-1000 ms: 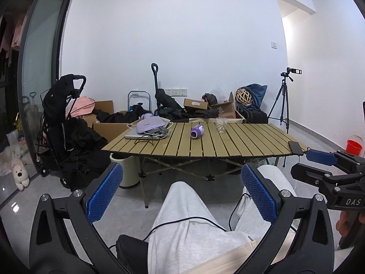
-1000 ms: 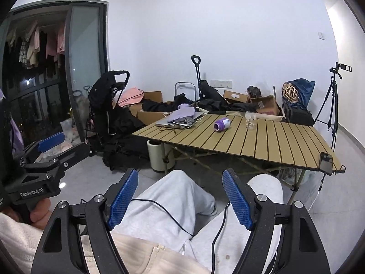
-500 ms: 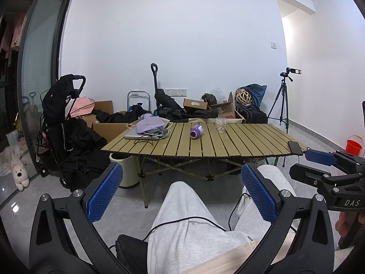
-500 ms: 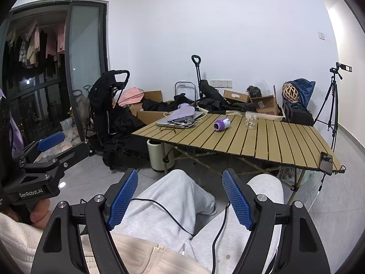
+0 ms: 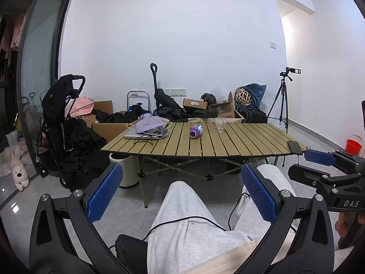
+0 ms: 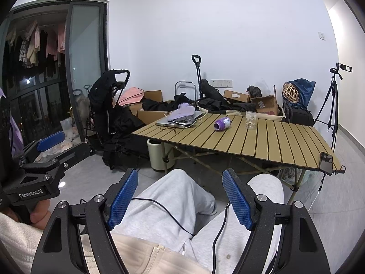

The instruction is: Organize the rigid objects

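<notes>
The left gripper (image 5: pixel 181 193) hung with its blue pads spread wide and nothing between them, low over the seated person's grey trousers (image 5: pixel 182 217), well short of the slatted table (image 5: pixel 239 145). On the table's far left lay a laptop (image 5: pixel 139 134) under a lilac pouch (image 5: pixel 149 124). Right of it a purple bottle (image 5: pixel 196 131) lay on its side; its contents could not be made out. Next stood a clear glass (image 5: pixel 220 125). The right gripper (image 6: pixel 180 197) was equally wide and empty.

Slatted table (image 5: pixel 228 143), purple bottle (image 5: pixel 196 131) on side, glass (image 5: pixel 220 125), laptop (image 5: pixel 141 134), prob. phone (image 5: pixel 294 147) at edge
</notes>
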